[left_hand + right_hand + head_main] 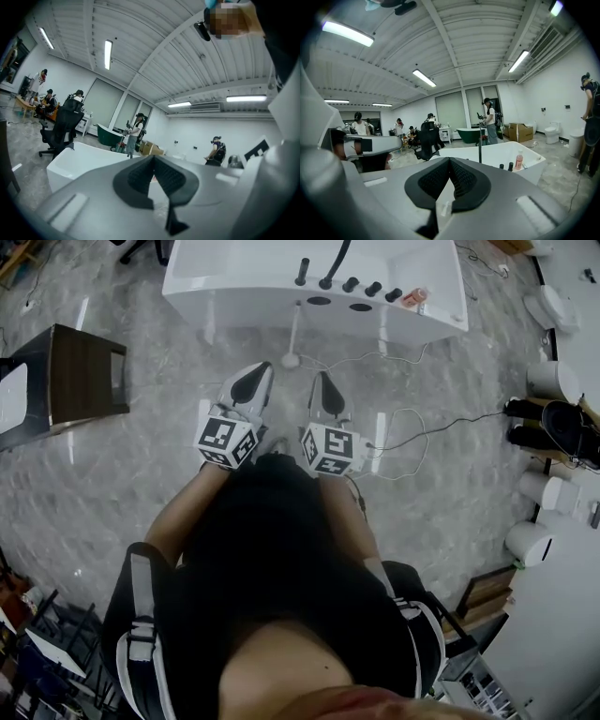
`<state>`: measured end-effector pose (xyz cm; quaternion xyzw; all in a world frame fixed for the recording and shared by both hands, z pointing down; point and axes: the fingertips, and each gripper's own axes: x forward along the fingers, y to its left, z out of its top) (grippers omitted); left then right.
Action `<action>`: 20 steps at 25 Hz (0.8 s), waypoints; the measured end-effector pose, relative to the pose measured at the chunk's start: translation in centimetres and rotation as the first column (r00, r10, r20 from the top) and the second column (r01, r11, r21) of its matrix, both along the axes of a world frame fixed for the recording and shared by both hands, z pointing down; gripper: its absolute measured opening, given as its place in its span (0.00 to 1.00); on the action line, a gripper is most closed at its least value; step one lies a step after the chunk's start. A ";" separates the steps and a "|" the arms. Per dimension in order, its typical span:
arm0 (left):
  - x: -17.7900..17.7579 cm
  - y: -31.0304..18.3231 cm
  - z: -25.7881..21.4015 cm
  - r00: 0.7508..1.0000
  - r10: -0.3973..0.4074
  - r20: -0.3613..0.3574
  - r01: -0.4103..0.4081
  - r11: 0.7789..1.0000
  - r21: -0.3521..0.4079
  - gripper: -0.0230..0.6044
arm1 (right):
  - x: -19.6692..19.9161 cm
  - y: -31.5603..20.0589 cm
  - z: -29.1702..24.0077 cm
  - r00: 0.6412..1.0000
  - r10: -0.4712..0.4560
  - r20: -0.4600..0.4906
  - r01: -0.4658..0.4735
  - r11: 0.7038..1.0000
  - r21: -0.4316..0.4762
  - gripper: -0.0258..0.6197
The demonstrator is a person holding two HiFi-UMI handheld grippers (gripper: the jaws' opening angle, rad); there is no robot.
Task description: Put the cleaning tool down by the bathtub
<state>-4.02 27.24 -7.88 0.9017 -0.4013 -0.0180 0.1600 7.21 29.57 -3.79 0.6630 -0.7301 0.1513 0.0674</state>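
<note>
By the bathtub (pixel 234 298) the cleaning tool (pixel 293 334) is resting — likely light, stiff, best pinched mid-handle — while you are holding the left gripper (pixel 260 371) and right gripper (pixel 323 379) closed, empty.

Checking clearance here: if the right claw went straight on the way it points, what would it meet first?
Probably the near wall of the white bathtub, which lies straight beyond the shut right claw; nothing else shows between them, though depth is unclear.
</note>
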 end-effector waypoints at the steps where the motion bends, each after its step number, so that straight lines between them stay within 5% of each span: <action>1: -0.3 0.1 -0.4 1.000 0.005 0.001 -0.005 1.000 0.009 0.05 | -0.5 0.2 -0.7 1.000 -0.006 -0.005 0.006 1.000 0.016 0.04; 20: -4.9 -0.9 -1.8 0.997 0.074 -0.005 -0.073 0.997 0.038 0.05 | -5.9 0.2 -4.1 0.999 -0.031 -0.032 0.034 0.995 0.093 0.04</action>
